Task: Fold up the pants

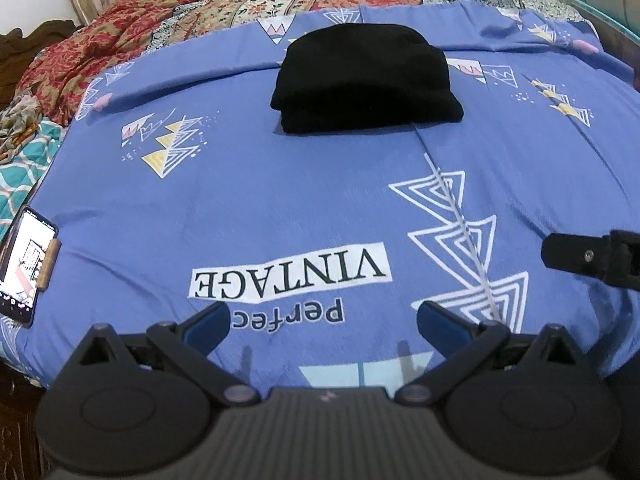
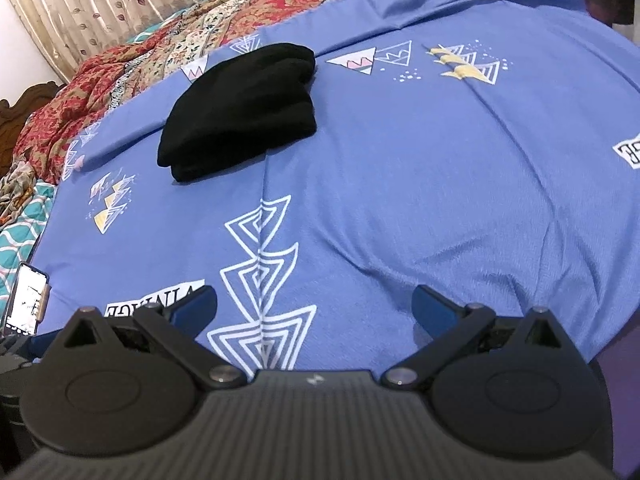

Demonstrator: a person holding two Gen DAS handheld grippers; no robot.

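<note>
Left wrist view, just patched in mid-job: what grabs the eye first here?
The black folded pants stand out first, a compact bundle lying far ahead on the blue printed bedsheet, past the white VINTAGE print. Next comes a lit smartphone at the sheet's left edge. Both the left gripper and the right gripper are open and empty, well short of the pants.

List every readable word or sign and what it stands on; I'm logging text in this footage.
"VINTAGE": white box printed on the blue bedsheet, seen upside down.
"Perfec": printed on the sheet just nearer the camera, cut off by the left claw.
Boxed letters at the sheet's right edge: cut off, unreadable.
Phone screen: too small to read.
Folded black pants: no text.
</note>
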